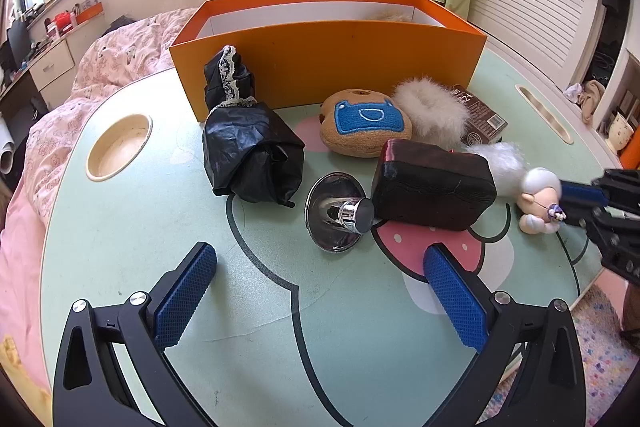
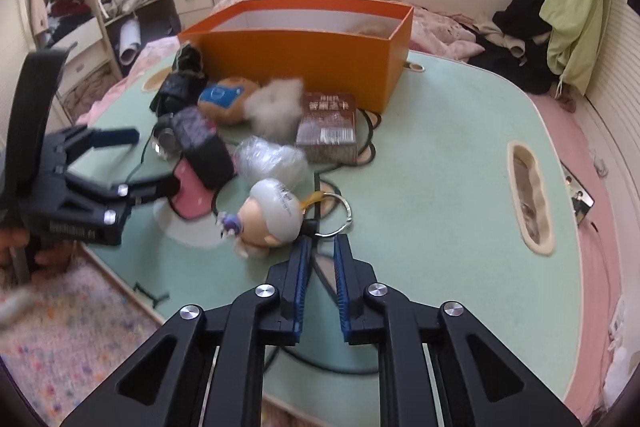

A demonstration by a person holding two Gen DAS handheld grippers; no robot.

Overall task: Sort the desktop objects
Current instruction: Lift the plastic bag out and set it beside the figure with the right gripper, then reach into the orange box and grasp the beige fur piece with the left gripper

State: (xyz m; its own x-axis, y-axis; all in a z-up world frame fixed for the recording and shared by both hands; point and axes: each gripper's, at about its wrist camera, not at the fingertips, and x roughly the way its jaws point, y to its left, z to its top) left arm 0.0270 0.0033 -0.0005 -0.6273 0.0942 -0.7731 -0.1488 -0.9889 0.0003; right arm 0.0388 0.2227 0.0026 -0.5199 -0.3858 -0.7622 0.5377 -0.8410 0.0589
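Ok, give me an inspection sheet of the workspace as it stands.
Surface: green cartoon-print table, on a bed.
Job's things: orange box at back; doll keychain, black bundle, plush, dark case, brown packet, chrome knob in front of it.
Clutter: white fluff, clear plastic wrap.
Grippers: left gripper open, empty; right gripper shut beside the doll's ring.
Cables: nothing seen.
Surroundings: pink bedding, desk, clothes.
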